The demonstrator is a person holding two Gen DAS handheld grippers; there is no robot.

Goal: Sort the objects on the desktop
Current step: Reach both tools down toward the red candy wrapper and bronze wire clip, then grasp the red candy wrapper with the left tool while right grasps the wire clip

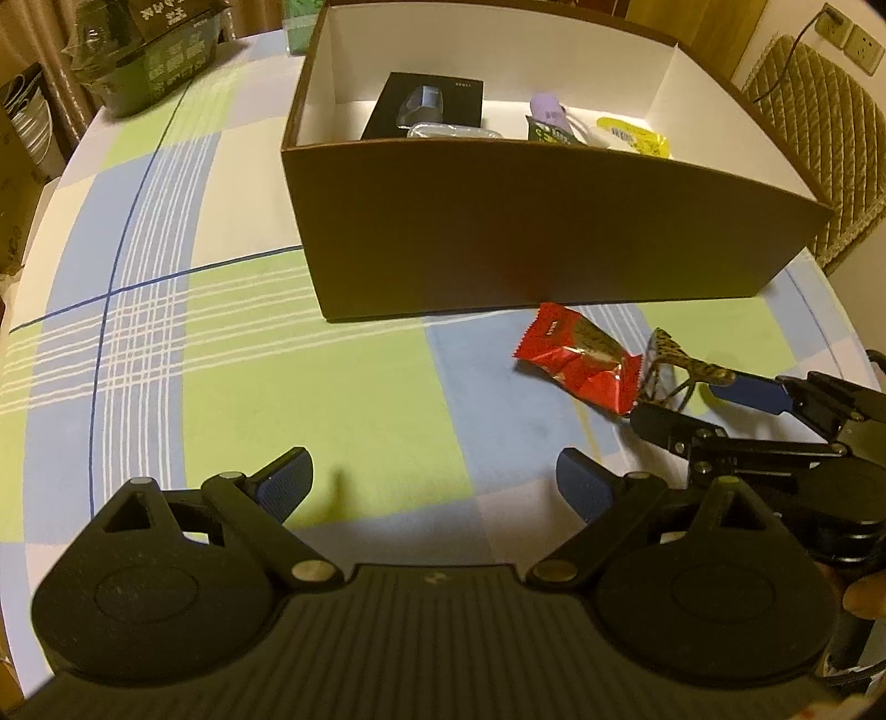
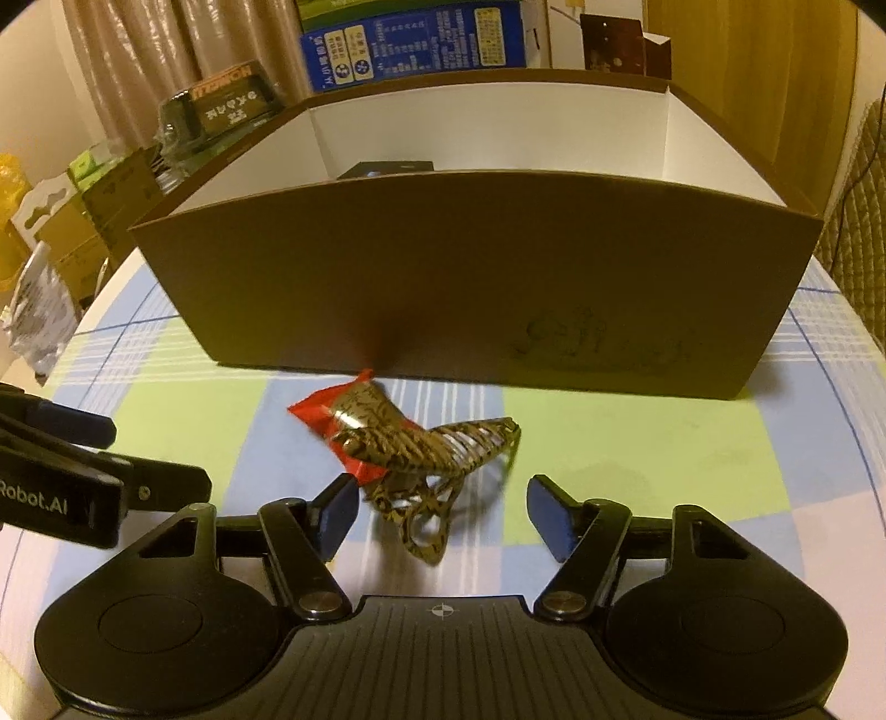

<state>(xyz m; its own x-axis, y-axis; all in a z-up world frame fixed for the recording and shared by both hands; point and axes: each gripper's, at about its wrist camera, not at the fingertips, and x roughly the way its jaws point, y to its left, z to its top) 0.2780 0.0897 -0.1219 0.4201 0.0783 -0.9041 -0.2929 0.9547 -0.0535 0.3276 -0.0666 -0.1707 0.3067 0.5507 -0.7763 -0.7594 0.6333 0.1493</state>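
A leopard-print hair claw clip [image 2: 443, 465] lies on the checked tablecloth in front of a brown cardboard box [image 2: 443, 266]. A red and gold snack packet [image 2: 349, 415] lies against the clip's left side. My right gripper [image 2: 437, 515] is open, its fingers either side of the clip's near end. In the left wrist view the packet [image 1: 581, 360] and clip [image 1: 675, 360] lie right of centre, with the right gripper [image 1: 703, 399] around the clip. My left gripper [image 1: 437, 487] is open and empty over the cloth. The box [image 1: 526, 232] holds several items.
Inside the box are a black carton [image 1: 426, 105], a purple item [image 1: 548, 111] and a yellow packet [image 1: 637, 135]. Green packaged goods [image 1: 149, 50] stand at the table's far left. A quilted chair [image 1: 830, 138] is behind the box on the right.
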